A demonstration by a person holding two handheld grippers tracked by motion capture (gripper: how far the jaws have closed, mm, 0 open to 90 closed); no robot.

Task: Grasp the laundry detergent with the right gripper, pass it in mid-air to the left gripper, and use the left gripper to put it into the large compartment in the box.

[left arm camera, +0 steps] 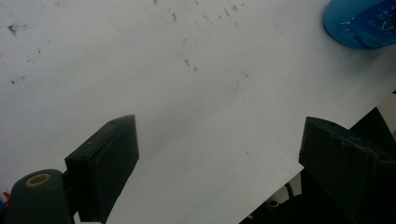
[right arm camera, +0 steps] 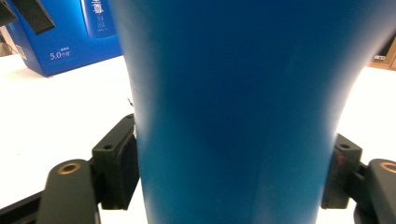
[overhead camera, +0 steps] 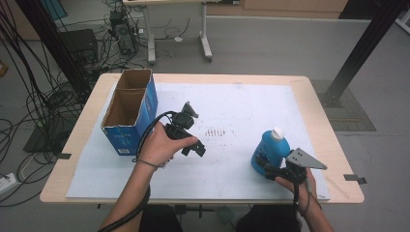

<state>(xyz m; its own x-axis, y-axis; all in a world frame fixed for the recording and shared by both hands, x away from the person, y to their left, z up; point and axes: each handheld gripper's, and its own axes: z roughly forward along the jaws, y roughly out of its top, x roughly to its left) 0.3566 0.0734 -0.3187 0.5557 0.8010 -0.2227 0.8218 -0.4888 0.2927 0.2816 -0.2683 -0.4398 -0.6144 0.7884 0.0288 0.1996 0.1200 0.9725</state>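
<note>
1. The blue bottle [overhead camera: 270,152] stands upright with its white cap [overhead camera: 277,133] on, at the lower right of the high view, on the white sheet [overhead camera: 232,104] that covers the table [overhead camera: 314,104].
2. It looks like smooth, stiff plastic, likely slippery, and fairly heavy if full. The lower body, below the taper toward the cap, seems the best place to take hold.
3. The right gripper [overhead camera: 266,166] comes at it from the near side. In the right gripper view the jaws stand on either flank of the bottle [right arm camera: 233,112], their pads at its walls, apparently gripping it.
4. The left gripper [overhead camera: 193,145] is held in the left hand [overhead camera: 162,145] mid-frame above the sheet; in the left gripper view its jaws stand wide apart with nothing between them.
5. An open blue cardboard box [overhead camera: 130,108] sits at the upper left of the table.
</note>
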